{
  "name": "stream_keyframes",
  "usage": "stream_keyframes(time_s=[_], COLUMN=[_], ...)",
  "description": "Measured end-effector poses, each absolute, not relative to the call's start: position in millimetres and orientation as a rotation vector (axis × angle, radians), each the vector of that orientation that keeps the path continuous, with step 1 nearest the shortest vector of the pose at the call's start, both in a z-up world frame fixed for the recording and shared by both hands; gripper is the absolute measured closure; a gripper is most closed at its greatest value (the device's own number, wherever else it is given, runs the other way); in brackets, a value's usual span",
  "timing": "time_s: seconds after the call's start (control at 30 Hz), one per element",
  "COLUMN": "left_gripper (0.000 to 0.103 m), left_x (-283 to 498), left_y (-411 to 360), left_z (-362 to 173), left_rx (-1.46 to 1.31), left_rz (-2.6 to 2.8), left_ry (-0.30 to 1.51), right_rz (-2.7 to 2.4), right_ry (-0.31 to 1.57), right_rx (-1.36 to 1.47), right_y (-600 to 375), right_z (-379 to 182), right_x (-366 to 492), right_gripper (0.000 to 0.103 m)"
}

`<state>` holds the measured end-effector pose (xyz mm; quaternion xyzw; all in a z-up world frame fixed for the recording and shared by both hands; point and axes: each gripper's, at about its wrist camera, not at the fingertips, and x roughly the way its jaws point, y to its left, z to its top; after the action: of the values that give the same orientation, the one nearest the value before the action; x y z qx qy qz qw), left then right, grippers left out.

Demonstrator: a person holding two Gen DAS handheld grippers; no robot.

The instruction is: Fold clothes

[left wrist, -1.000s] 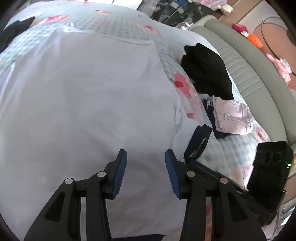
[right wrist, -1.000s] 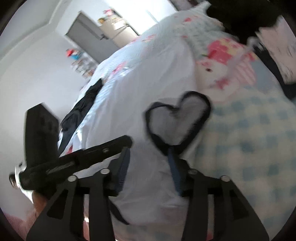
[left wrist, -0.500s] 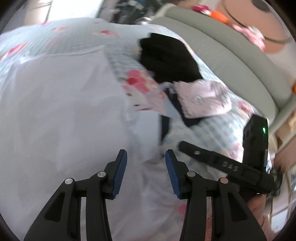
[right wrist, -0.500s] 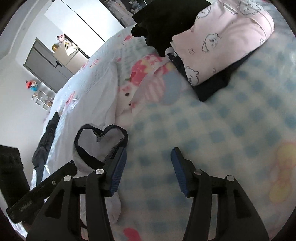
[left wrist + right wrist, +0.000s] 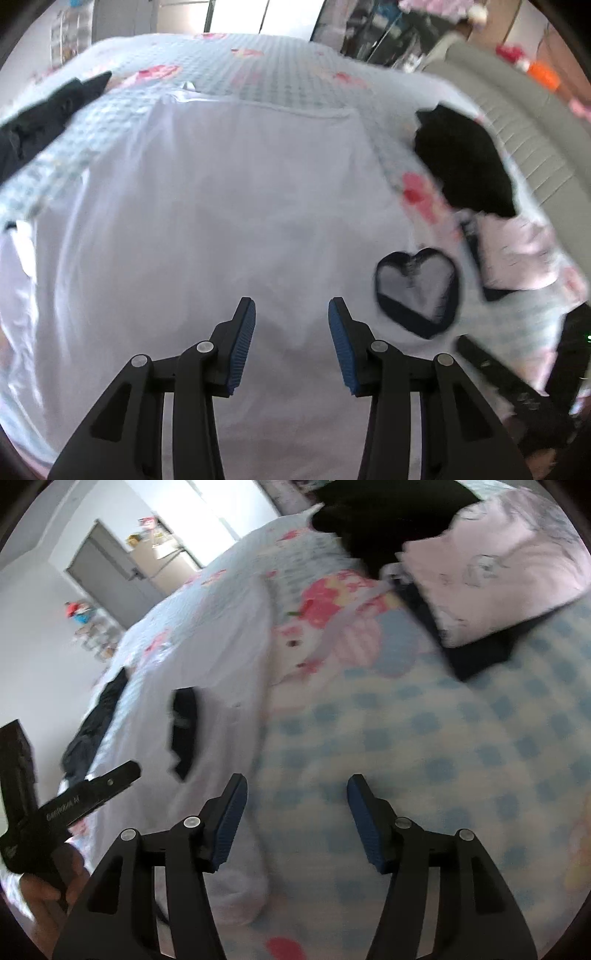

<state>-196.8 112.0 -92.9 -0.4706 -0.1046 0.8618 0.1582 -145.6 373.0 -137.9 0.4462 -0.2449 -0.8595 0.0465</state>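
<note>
A white garment (image 5: 221, 206) lies spread flat on the bed, its dark-trimmed heart-shaped neckline (image 5: 417, 291) toward the right. My left gripper (image 5: 291, 343) hovers over the garment's near part, open, with nothing between its blue pads. In the right wrist view the same garment (image 5: 207, 672) lies to the left, with the dark neckline (image 5: 183, 731) seen edge-on. My right gripper (image 5: 295, 819) is over the checked bedsheet (image 5: 443, 757) just right of the garment's edge; its jaws are opening and hold nothing.
A black garment (image 5: 465, 166) and a folded pink garment (image 5: 517, 254) on a dark one lie at the right of the bed. Another dark garment (image 5: 44, 114) lies at the far left. A grey padded bed frame (image 5: 524, 125) borders the right side.
The left view swung back onto the spread white garment. The right gripper moved right, off the neckline and over the checked sheet, and its jaws widened.
</note>
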Motion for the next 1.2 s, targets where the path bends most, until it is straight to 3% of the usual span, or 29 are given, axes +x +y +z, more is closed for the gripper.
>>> stream_keyframes(time_s=[0.23,0.37,0.47,0.63,0.73,0.87,1.0,1.2], left_gripper=[0.057,0.056,0.067,0.068,0.070,0.064,0.059,0.053], left_x=[-190.7,-193.1,-194.3,-200.4,-205.5,-197.5,-184.4,-175.8], left_y=[165.2,193.3,184.2,138.4,118.9,110.9,111.8,125.6], left_z=[-95.9,-112.2,-115.3,-106.3,-103.5,-102.7,-102.4,-96.9], left_rx=[-1.237,-1.308,-1.338,-1.346,-1.363,-1.307,-1.212,-1.160], left_rz=[2.178,2.216,2.336,2.521,2.544,2.350,2.243,2.236], left_ry=[-0.296,-0.077,-0.027,-0.105,-0.146,-0.368,-0.519,-0.449], right_rz=[-2.549,-2.539,-2.538,-2.534,-2.550,-2.591,-2.516,-2.470], right_ry=[-0.494,-0.507,-0.493,-0.525,-0.643,-0.816,-0.846,-0.544], right_rx=[1.442,1.456,1.508,1.549,1.526,1.458,1.424,1.478], right_y=[334.8,339.6,342.6,352.0,370.5,398.2,396.9,352.8], right_z=[-148.1,-150.8,-155.6,-155.1,-146.5,-138.1,-135.9,-135.4], right_x=[-153.8,-152.4,-152.7,-147.5,-135.8,-120.1,-121.4,-122.3], right_gripper=[0.043,0.043,0.043,0.043,0.043,0.043,0.042,0.040])
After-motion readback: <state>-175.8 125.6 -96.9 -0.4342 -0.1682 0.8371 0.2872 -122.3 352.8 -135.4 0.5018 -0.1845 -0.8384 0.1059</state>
